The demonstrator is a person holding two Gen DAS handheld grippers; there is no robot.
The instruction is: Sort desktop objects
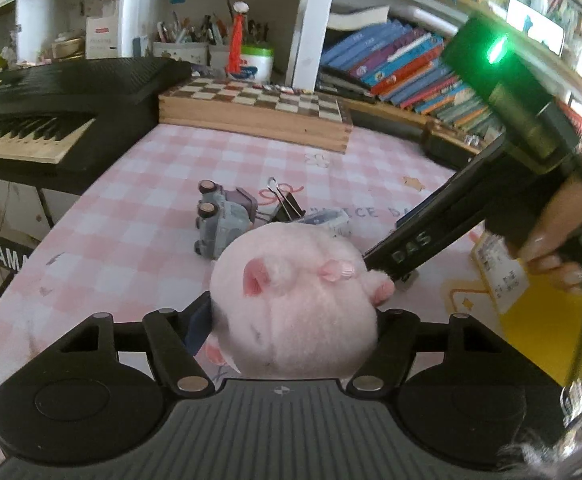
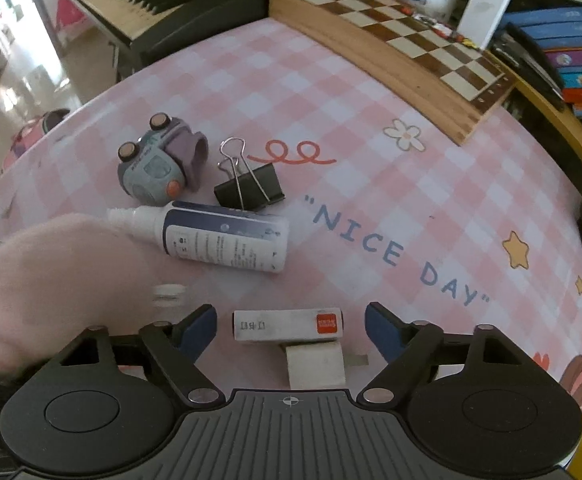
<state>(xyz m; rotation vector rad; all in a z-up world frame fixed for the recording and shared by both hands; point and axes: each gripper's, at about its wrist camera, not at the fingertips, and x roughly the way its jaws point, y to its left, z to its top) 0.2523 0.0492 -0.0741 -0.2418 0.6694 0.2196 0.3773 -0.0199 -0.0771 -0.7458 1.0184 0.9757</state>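
The pink plush toy [image 1: 295,312] sits between your left gripper [image 1: 291,320] fingers, which are clenched on its soft body from both sides, so it fills the lower centre of the left wrist view and seems to be raised a little above the pink checked tabletop [image 1: 139,200], though you cannot be sure of the gap. It squashes easily, so a firm squeeze across the widest part is probably why the hold looks secure. Your right gripper [image 2: 291,330] hangs with its fingers spread wide on either side of a small white box with an orange label [image 2: 289,325], which lies flat with a white block [image 2: 315,364] just behind it; the fingers are not touching it yet, and the straddling pose suggests it is lined up for the next pick. Just beyond lie a white dropper bottle [image 2: 219,238] on its side, a black binder clip [image 2: 249,188] touching its far edge, and a grey toy car [image 2: 157,160] tipped up beside them. They are bunched together, so take each one singly. Farther back stand a wooden chessboard [image 2: 395,44], a keyboard [image 1: 31,128] to the left, and shelves of books [image 1: 403,64] to the right.
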